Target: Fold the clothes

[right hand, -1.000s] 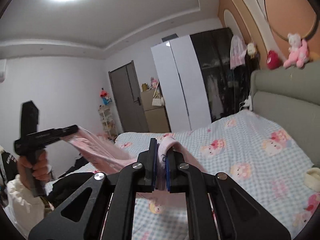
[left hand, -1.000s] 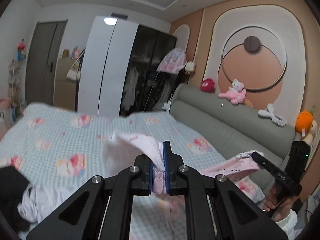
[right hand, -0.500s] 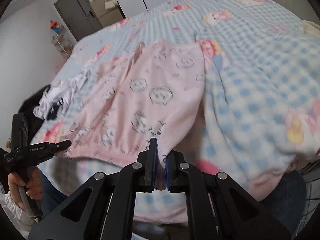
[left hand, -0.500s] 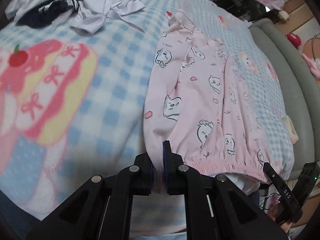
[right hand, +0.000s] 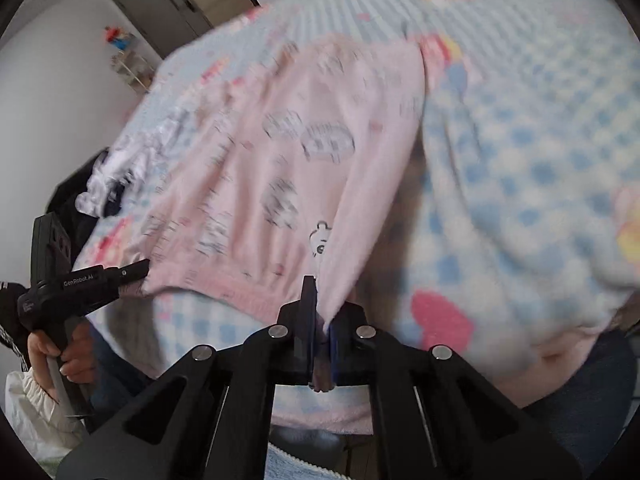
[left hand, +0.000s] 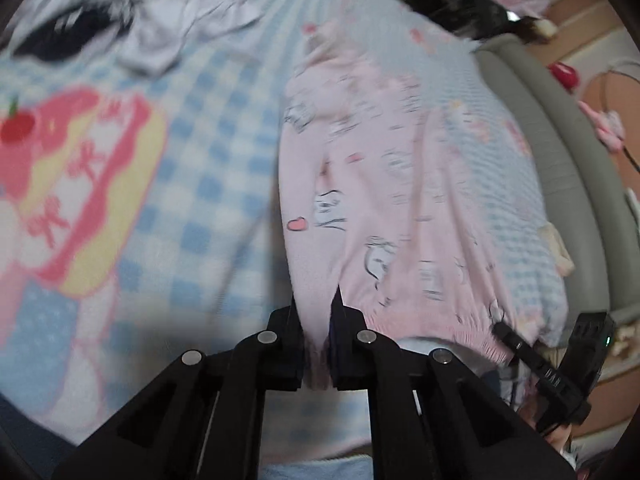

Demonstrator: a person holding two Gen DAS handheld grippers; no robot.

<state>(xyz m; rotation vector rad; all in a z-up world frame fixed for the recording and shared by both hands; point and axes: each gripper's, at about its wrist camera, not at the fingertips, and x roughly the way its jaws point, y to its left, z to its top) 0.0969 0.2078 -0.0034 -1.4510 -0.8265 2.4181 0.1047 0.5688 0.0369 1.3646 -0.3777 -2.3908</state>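
Note:
Pink pyjama trousers (left hand: 380, 200) with a cartoon print lie spread flat on the blue checked blanket (left hand: 208, 168), elastic waistband at the bed's near edge. My left gripper (left hand: 316, 312) pinches the waistband's left corner, its jaws closing with pink cloth between them. In the right wrist view the trousers (right hand: 280, 152) stretch away from my right gripper (right hand: 322, 308), whose jaws are closing on the right corner of the waistband. Each view also shows the other gripper at the far corner: the right gripper (left hand: 504, 330) and the left gripper (right hand: 140, 270), the latter held by a hand (right hand: 68, 356).
A heap of white and dark clothes (left hand: 160, 28) lies on the blanket beyond the trousers to the left, the same heap (right hand: 108, 184) showing in the right wrist view. The grey padded headboard (left hand: 560, 160) runs along the right. A dark door (right hand: 160, 8) stands at the back.
Both grippers came down from holding the trousers up in the air to the bed's near edge. The trousers now lie spread on the blanket. Little has shifted in the last half second.

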